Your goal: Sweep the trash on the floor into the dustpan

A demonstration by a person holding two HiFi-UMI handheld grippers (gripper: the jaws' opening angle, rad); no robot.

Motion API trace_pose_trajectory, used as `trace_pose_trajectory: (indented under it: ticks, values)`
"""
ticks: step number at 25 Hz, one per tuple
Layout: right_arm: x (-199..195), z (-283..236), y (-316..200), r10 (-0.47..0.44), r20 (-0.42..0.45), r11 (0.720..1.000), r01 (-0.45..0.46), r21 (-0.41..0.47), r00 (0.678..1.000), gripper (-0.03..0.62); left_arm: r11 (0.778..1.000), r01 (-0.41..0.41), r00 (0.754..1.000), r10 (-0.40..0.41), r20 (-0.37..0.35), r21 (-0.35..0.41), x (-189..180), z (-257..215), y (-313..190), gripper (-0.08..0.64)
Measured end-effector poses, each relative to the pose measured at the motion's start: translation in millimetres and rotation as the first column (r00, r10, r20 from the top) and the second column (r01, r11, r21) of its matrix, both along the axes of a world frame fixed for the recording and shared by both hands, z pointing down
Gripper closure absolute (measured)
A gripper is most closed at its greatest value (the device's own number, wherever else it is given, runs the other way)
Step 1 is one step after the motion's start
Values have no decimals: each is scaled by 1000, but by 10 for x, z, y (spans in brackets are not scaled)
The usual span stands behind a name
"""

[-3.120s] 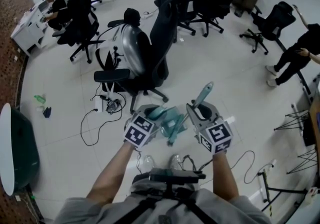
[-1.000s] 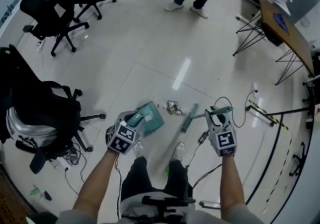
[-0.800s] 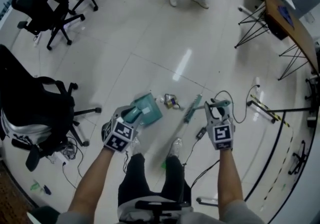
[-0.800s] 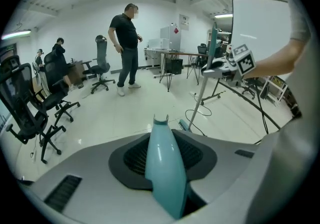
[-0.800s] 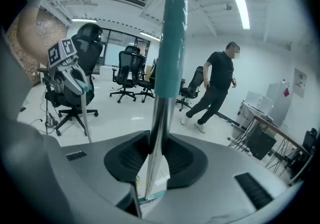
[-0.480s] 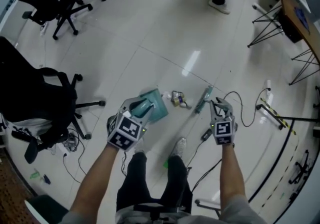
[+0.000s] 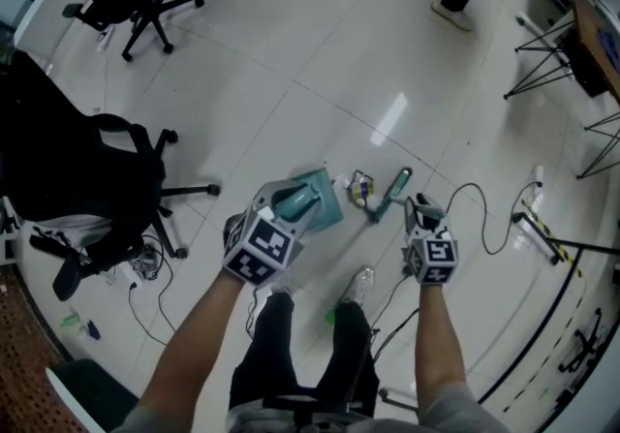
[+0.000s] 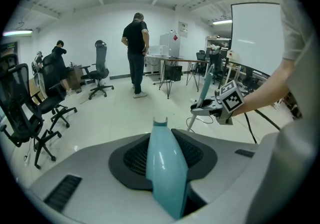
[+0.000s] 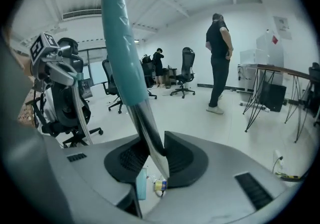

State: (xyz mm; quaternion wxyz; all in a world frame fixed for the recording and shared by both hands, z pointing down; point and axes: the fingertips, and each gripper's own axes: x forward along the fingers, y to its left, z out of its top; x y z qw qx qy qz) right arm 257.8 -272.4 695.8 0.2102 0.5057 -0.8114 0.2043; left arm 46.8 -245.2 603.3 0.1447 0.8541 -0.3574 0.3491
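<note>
Sweep is about to start. The left gripper is clenched on the handle of the teal plastic dustpan, low over the white tiled floor; whether its lip touches, I cannot tell. The right gripper grasps the teal-handled broom. The small crumpled yellow-and-white trash lies between them. Next, the broom head should land behind it and push towards the pan.

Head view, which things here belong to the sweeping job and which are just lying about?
Job: dustpan in left gripper, broom in right gripper, crumpled trash between them.
Lying about: black office chair, floor cable.
</note>
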Motion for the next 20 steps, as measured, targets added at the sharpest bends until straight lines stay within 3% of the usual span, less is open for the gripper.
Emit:
trace_pose_trajectory:
  ticks: [6,12,20]
  values:
    - [-395,-122,16,-30,110,999,28,20,993,499,1000,-2,1000,2,-14,5,-80,16,97,437]
    - [-996,-322,171,-116,196,993,116,9,974,499,1000,0,1000,0,-30,13,-163,21,181,437]
    - [-1421,-481,467,-183,330,982,190,9,926,504,1000,0,999,1,-41,15,-283,59,265,437]
